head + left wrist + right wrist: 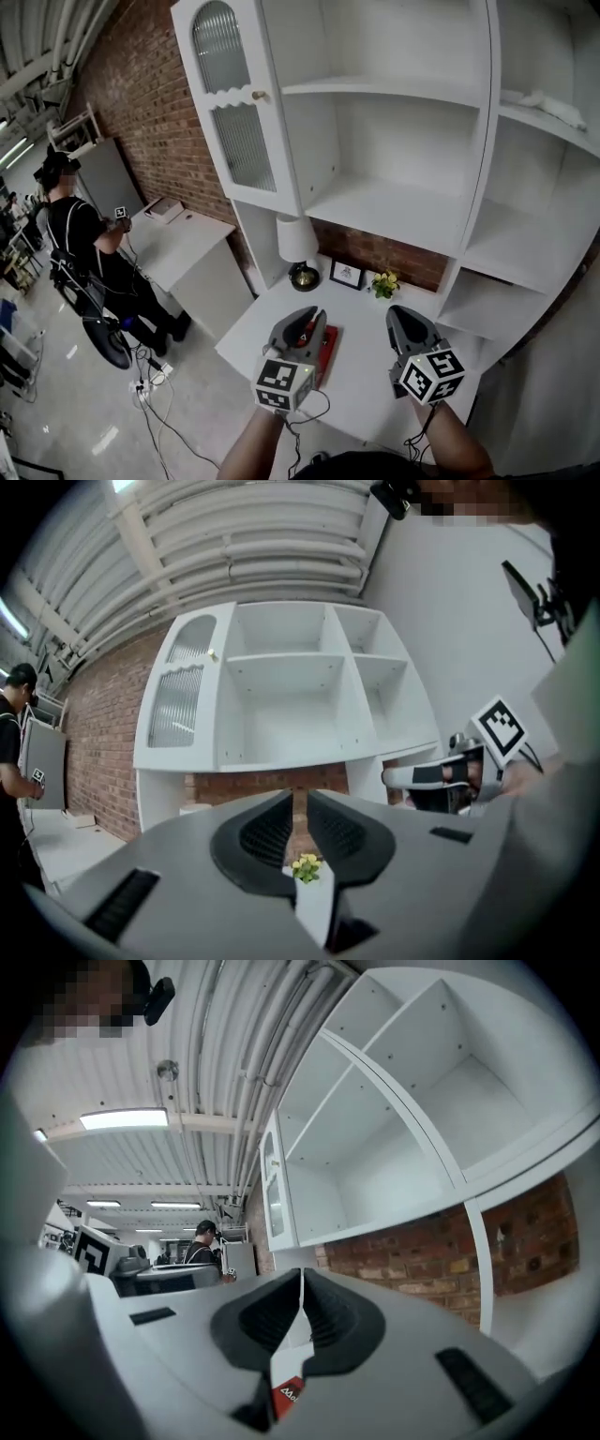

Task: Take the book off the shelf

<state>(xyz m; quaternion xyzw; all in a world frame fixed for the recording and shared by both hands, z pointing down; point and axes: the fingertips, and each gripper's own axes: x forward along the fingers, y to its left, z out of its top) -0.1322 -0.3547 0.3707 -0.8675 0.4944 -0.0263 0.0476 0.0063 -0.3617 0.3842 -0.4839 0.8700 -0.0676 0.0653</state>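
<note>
A red book (326, 352) lies flat on the white desk top (361, 375) in front of the shelf unit (394, 202), whose compartments are bare. My left gripper (315, 313) hovers over the book's left part, hiding most of it. In the left gripper view its jaws (300, 795) stand almost together with only a thin slit and nothing between them. My right gripper (397, 310) hangs over the desk to the right of the book, apart from it. Its jaws (301, 1275) are shut and empty; a red strip of the book (289, 1395) shows below them.
At the back of the desk stand a white lamp (298, 240), a small picture frame (346, 274) and yellow flowers (382, 283). The cabinet's glass door (234, 103) hangs open at the left. A person (80, 246) stands on the floor at far left beside another table.
</note>
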